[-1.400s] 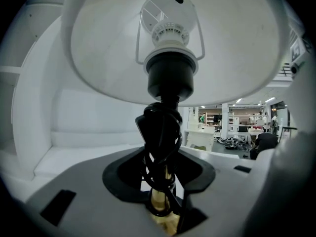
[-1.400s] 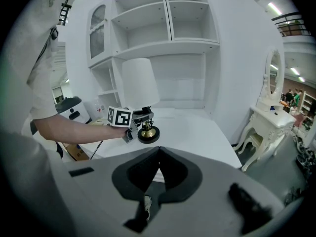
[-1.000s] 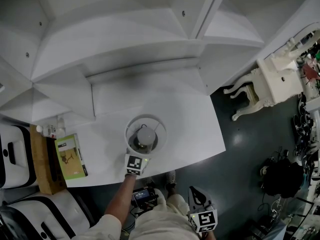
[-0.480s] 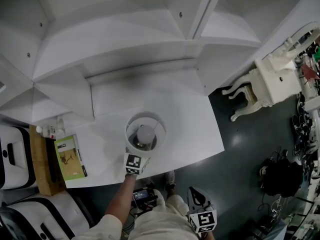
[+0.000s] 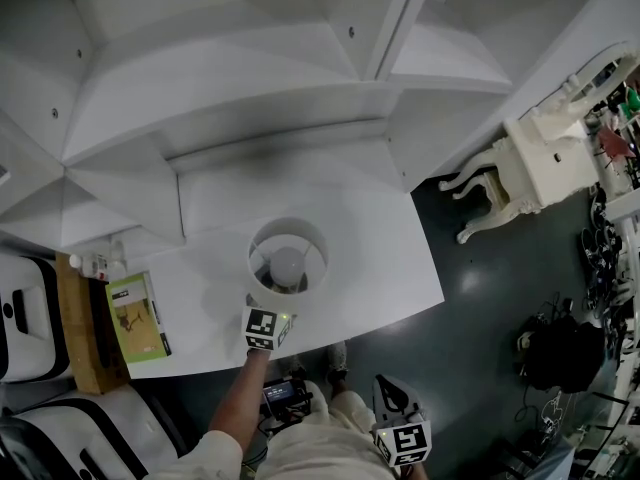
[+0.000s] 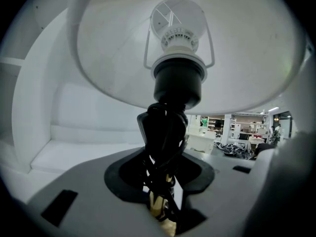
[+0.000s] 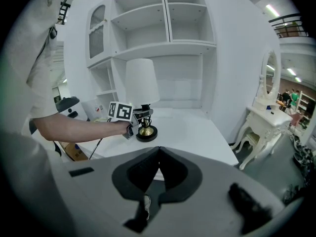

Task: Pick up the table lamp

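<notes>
The table lamp (image 5: 288, 260) stands near the front edge of the white table (image 5: 380, 248); from above I see its round white shade and the bulb inside. In the left gripper view my left gripper (image 6: 165, 181) is shut on the lamp's dark stem (image 6: 165, 132), which has black cord wound round it, just below the socket. The right gripper view shows the lamp (image 7: 141, 81) from the side, its black and brass base (image 7: 146, 133) on the tabletop and the left gripper (image 7: 140, 115) at the stem. My right gripper (image 7: 159, 154) hangs low off the table by the person's legs, shut and empty.
A green book (image 5: 135, 316) lies at the table's left end beside a cardboard box (image 5: 85, 328) and small bottles (image 5: 95, 261). White shelving (image 5: 250, 58) rises behind the table. An ornate white dressing table (image 5: 545, 163) stands on the dark floor to the right.
The lamp shade and the left gripper's marker cube have shifted slightly up the head view, away from the person. The right gripper has not moved.
</notes>
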The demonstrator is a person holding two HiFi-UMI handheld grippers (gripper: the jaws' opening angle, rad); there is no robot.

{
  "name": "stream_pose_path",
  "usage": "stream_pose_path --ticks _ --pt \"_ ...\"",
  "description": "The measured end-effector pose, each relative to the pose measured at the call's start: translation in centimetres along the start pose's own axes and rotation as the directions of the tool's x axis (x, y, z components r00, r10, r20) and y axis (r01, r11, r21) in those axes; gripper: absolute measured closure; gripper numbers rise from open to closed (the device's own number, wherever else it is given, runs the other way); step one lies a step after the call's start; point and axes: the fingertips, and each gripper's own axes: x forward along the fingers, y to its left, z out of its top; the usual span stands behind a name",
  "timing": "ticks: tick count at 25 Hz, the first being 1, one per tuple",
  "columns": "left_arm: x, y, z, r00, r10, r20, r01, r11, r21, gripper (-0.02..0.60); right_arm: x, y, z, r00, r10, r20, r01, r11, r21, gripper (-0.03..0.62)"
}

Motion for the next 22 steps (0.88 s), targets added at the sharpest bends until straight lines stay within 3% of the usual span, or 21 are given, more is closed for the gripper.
stream_pose_path --ticks 12,22 --pt "-0.8 0.1 3.0 0.999 -0.009 0.046 0.012 0.998 -0.06 0.436 0.3 -0.3 0.5 1.0 0.013 0.018 -0.012 1.0 -0.01 0.582" --pt "-2.3 -0.4 7.2 0.996 -0.011 0.084 0.017 0.997 -0.072 0.436 0.4 -0.6 2.9 0.994 0.062 0.094 -0.06 0.998 -0.024 0.582"
